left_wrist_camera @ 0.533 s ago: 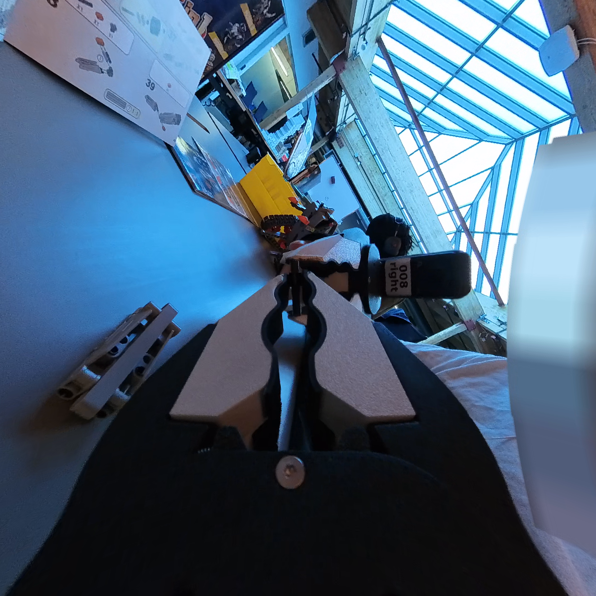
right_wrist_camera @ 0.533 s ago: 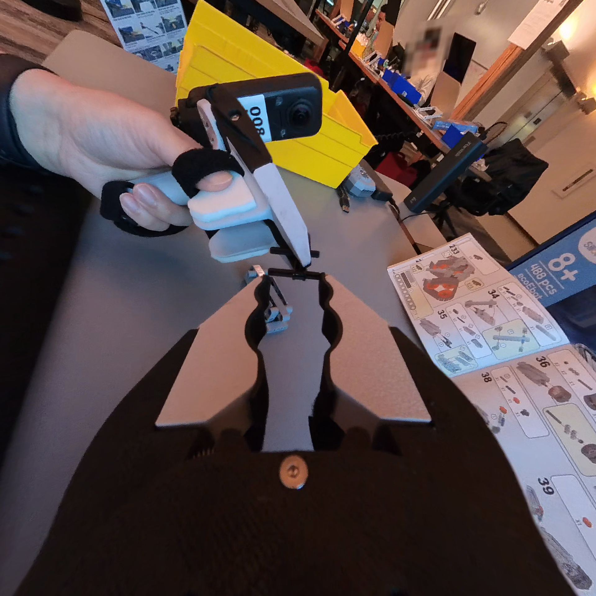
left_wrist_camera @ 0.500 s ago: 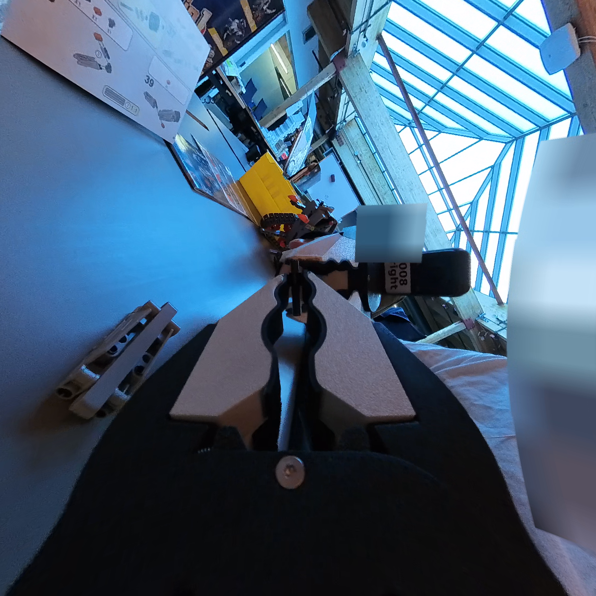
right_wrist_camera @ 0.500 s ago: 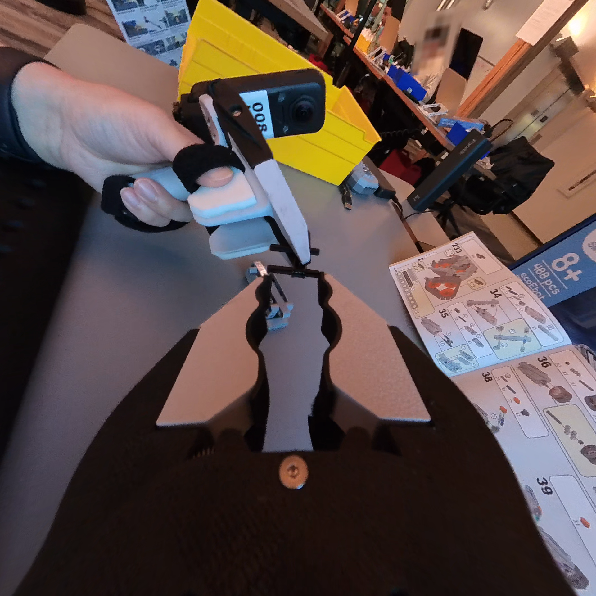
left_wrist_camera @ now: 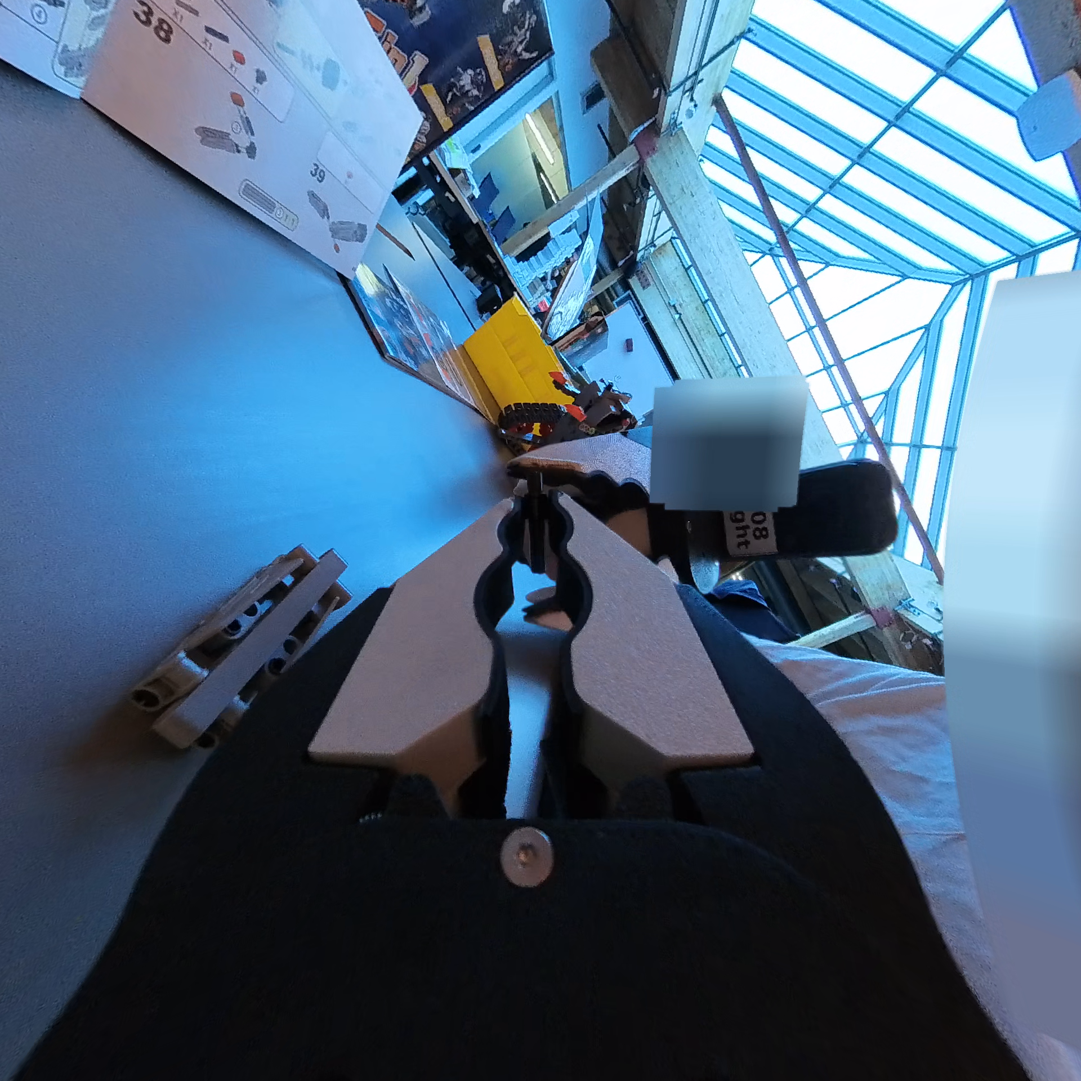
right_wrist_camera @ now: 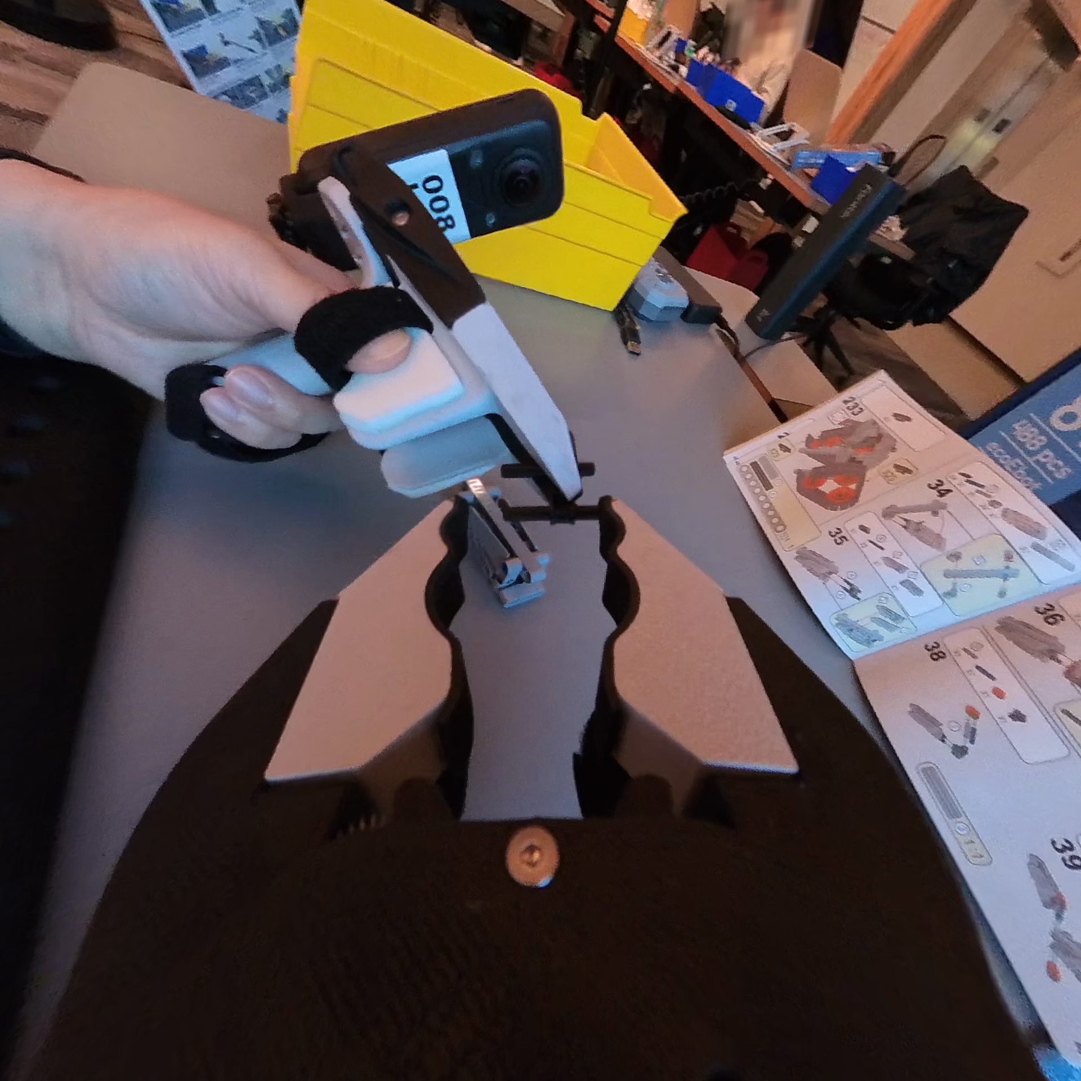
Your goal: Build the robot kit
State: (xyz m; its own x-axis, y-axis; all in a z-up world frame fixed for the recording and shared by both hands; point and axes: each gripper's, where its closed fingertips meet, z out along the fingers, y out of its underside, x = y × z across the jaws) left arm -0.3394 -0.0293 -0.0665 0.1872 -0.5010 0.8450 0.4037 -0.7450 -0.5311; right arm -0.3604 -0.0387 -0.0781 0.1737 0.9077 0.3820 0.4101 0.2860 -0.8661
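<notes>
My left gripper [left_wrist_camera: 535, 506] is shut on a thin black axle piece [left_wrist_camera: 536, 526] at its fingertips. In the right wrist view a hand holds the left gripper [right_wrist_camera: 564, 488] tilted down over the grey table [right_wrist_camera: 234, 556], and the black piece [right_wrist_camera: 550, 515] shows two short cross bars. My right gripper [right_wrist_camera: 535, 512] is open with its tips on either side of the lower bar, with a gap at the left end. A grey beam assembly [right_wrist_camera: 509, 561] lies on the table just beyond the right gripper's fingers, and it also shows in the left wrist view [left_wrist_camera: 234, 649].
An open instruction booklet [right_wrist_camera: 912, 561] lies at the right, with a blue box [right_wrist_camera: 1041, 444] behind it. A yellow bin [right_wrist_camera: 526, 234] stands at the back, with a grey block and cable [right_wrist_camera: 655, 292] beside it. A tracked toy model [left_wrist_camera: 561, 415] stands by the bin. Less than 4 cm separates the two grippers' tips.
My right gripper's fingers have spread wider, off the ends of the black bar. The left gripper still grips the piece. Both grippers have shifted slightly.
</notes>
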